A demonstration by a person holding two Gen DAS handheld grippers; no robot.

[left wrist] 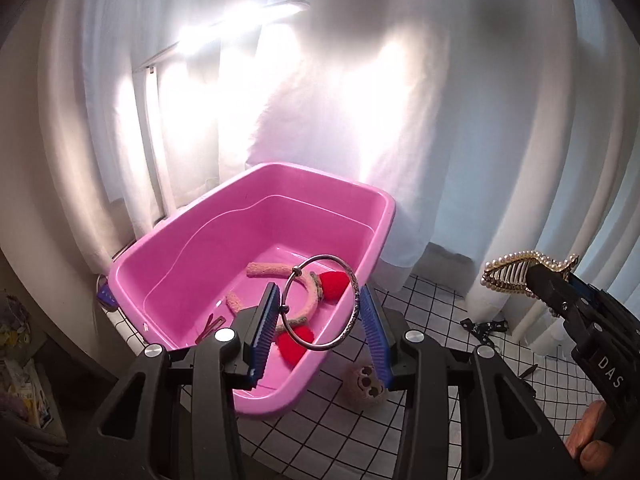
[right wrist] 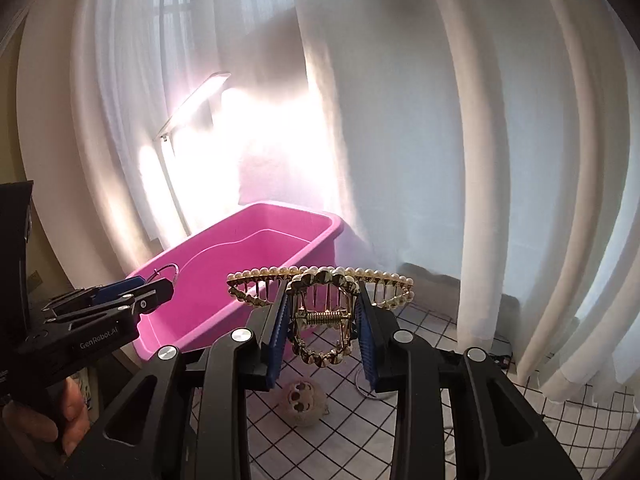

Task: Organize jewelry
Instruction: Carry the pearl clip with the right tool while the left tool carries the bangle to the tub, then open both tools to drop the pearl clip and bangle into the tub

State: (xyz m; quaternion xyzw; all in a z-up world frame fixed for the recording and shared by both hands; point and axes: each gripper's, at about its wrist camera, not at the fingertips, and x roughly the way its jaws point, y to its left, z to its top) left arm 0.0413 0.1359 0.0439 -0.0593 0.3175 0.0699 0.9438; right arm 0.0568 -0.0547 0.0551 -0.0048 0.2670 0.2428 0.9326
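Gripping bangle (left wrist: 319, 302): left tool (left wrist: 320, 320); pearl hair claw (right wrist: 320, 308): right tool (right wrist: 324, 332).

"GenRobot.AI" marks the left hand-held gripper (right wrist: 156, 294); "DAS" the right (left wrist: 548, 280).

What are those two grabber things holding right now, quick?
Left gripper: jaws closed on a thin silver metal bangle, above the pink plastic tub.
Right gripper: jaws closed on a gold pearl-edged hair claw clip.

silver bangle (left wrist: 319, 302) and gold pearl-edged claw clip (right wrist: 322, 312), each aloft near the pink tub (left wrist: 192, 248)
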